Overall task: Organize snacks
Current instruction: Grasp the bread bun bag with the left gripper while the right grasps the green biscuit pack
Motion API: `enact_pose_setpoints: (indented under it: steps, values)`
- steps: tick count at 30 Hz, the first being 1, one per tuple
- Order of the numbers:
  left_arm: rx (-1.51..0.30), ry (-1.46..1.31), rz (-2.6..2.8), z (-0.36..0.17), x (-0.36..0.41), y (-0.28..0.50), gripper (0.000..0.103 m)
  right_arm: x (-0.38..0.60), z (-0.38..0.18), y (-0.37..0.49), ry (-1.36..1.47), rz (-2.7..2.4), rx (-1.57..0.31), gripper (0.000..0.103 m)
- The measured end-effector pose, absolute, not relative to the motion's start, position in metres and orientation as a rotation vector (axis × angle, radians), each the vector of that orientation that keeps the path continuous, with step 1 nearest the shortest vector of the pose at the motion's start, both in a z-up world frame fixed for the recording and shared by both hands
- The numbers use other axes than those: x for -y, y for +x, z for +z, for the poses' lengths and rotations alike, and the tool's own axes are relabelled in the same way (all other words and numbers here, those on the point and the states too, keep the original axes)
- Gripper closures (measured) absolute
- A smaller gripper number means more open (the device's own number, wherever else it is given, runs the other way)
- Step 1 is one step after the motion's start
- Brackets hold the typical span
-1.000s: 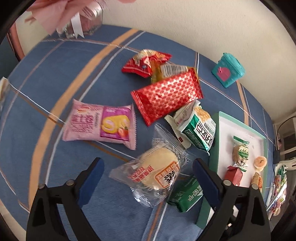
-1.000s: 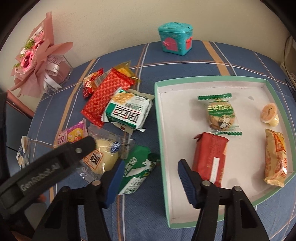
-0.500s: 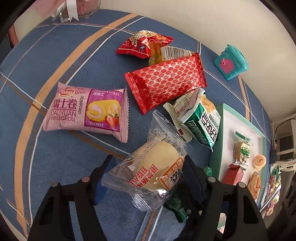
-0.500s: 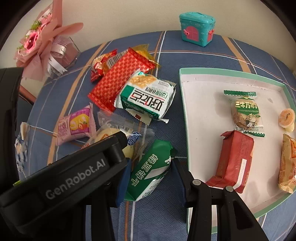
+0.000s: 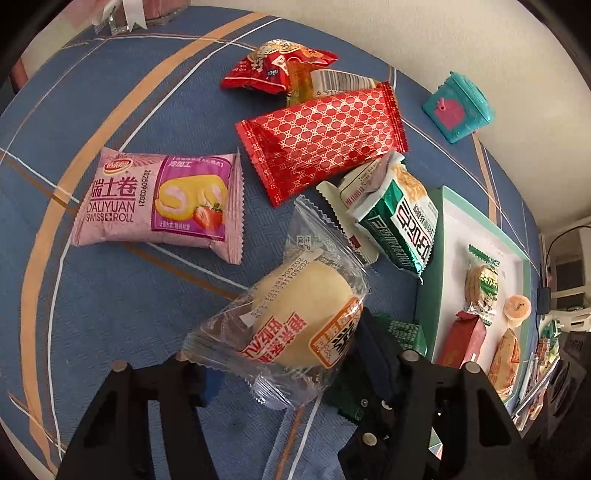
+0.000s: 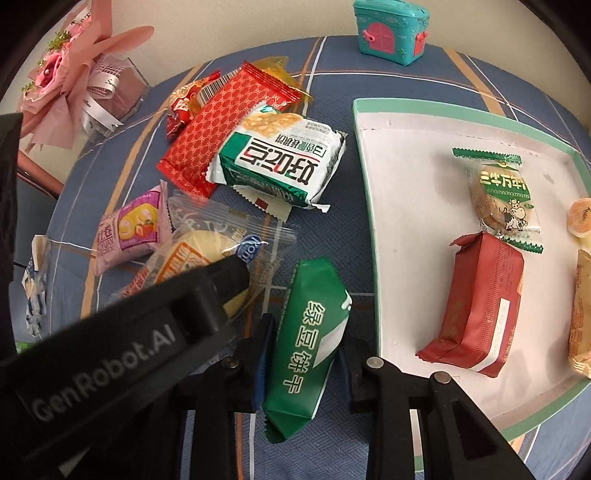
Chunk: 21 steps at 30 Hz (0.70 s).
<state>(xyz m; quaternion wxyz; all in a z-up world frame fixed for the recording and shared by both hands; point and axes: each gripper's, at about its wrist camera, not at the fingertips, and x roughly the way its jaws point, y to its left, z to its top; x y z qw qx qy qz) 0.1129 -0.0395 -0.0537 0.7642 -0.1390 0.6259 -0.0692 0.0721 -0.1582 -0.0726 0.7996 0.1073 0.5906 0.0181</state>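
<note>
My left gripper is shut on a clear-wrapped yellow bun and holds it just above the blue cloth. The bun also shows in the right wrist view, behind the left gripper's body. My right gripper is shut on a dark green cake packet beside the tray. The white tray with a green rim holds several wrapped snacks. A pink Swiss roll pack, a red patterned pack and a green-white pack lie on the cloth.
A teal toy house stands at the far edge by the wall. A pink bouquet sits at the far left. A small red snack bag and a yellow one lie behind the red pack. The left gripper's body crosses the right wrist view's lower left.
Both grippers moved forward and closed. The left one took hold of the bun and raised it; the right one closed on the green packet.
</note>
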Motion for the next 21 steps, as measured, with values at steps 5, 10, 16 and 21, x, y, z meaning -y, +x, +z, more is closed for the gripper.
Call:
enact_pose_setpoints:
  steps: [5,10,16,21]
  values:
    - [-1.334,-0.314,-0.149,-0.048,0.038,0.112,0.049,0.164,-0.071,0.067,0.242,0.045,-1.265,0.076]
    - [-1.282,-0.315,-0.138,-0.032,0.028,0.111,0.050,0.167,-0.061,0.064,0.258,0.067,-1.245,0.077]
    - [-1.199,-0.341,-0.138,-0.005,0.018,0.107,0.050,0.175,-0.036,0.054,0.274,0.085,-1.191,0.077]
    - [-1.131,-0.361,-0.137,0.019,0.008,0.099,0.050,0.177,-0.015,0.046,0.273,0.091,-1.148,0.077]
